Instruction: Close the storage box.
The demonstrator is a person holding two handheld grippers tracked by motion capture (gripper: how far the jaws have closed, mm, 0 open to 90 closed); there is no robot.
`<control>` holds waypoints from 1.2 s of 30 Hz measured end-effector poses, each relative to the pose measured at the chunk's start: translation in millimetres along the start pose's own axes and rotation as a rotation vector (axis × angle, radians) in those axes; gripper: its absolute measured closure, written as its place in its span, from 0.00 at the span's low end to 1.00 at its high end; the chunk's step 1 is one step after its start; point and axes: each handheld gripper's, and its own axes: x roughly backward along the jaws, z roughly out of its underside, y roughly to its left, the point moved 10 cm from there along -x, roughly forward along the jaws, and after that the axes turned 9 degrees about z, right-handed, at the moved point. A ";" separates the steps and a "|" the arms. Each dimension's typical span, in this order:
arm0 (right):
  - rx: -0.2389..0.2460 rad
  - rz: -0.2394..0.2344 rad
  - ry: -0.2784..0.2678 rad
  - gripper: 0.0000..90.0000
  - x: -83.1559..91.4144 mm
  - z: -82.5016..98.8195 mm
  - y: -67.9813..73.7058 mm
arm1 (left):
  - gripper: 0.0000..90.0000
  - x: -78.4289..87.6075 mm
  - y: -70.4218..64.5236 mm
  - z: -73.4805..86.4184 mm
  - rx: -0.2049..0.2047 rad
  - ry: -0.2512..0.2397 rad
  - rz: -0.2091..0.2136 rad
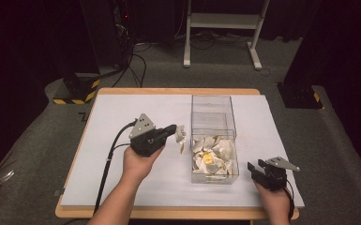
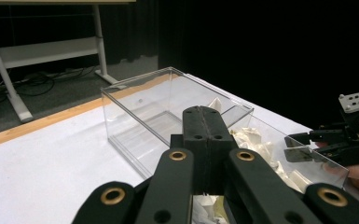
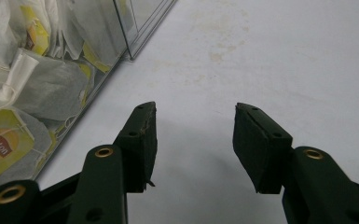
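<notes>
A clear plastic box (image 1: 211, 117) stands on the white table top; its far compartment is bare, and its near one holds several tea bags (image 1: 213, 154) with yellow tags. Just left of the box, my left gripper (image 1: 172, 129) hangs above the table, shut on a white tea bag (image 1: 181, 136) that dangles from its tip. In the left gripper view the jaws (image 2: 204, 122) are pressed together over the tea bag (image 2: 206, 206), with the box (image 2: 140, 107) ahead. My right gripper (image 1: 251, 168) rests right of the box, open, nothing between its jaws (image 3: 196, 135). The tea bags (image 3: 9, 93) lie behind the box wall.
The white table top (image 1: 122, 178) has a wooden rim. A black cable (image 1: 107, 164) trails from the left gripper to the front edge. On the floor beyond stand a white desk frame (image 1: 225, 21) and black stands with yellow-black tape (image 1: 75, 91).
</notes>
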 end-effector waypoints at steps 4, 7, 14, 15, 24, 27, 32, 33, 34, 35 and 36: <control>-0.004 0.003 0.000 0.55 0.4 0.6 -1.1 | 1.00 3.5 5.7 -0.4 0.007 0.000 -0.005; -0.009 0.008 0.003 0.55 0.4 0.8 -1.8 | 1.00 6.4 11.5 2.1 -0.002 0.013 -0.014; 0.017 0.020 0.007 0.55 -0.5 1.9 1.2 | 1.00 18.0 26.3 8.3 0.021 0.013 -0.038; 0.024 0.020 0.007 0.55 -0.5 2.1 1.5 | 1.00 20.5 28.6 8.1 0.020 0.008 -0.043; 0.042 0.014 0.010 0.54 -0.6 3.1 3.8 | 1.00 33.6 43.2 10.6 0.031 -0.006 -0.081; 0.043 0.010 0.009 0.54 -0.8 3.0 3.9 | 1.00 38.6 48.7 8.8 0.041 -0.017 -0.098; 0.041 0.002 0.011 0.54 -1.1 2.7 3.7 | 1.00 45.3 56.5 5.6 0.043 -0.023 -0.116; 0.042 0.002 0.009 0.54 -1.0 2.6 3.3 | 1.00 46.8 58.2 4.9 0.043 -0.024 -0.120; 0.039 0.002 0.009 0.54 -0.8 2.7 3.4 | 1.00 48.3 59.8 4.3 0.045 -0.025 -0.123; 0.041 0.003 0.009 0.54 -0.9 2.7 3.4 | 1.00 49.9 61.5 4.1 0.045 -0.024 -0.128; 0.044 0.003 0.009 0.54 -1.0 2.8 3.6 | 1.00 51.4 63.1 3.7 0.045 -0.026 -0.133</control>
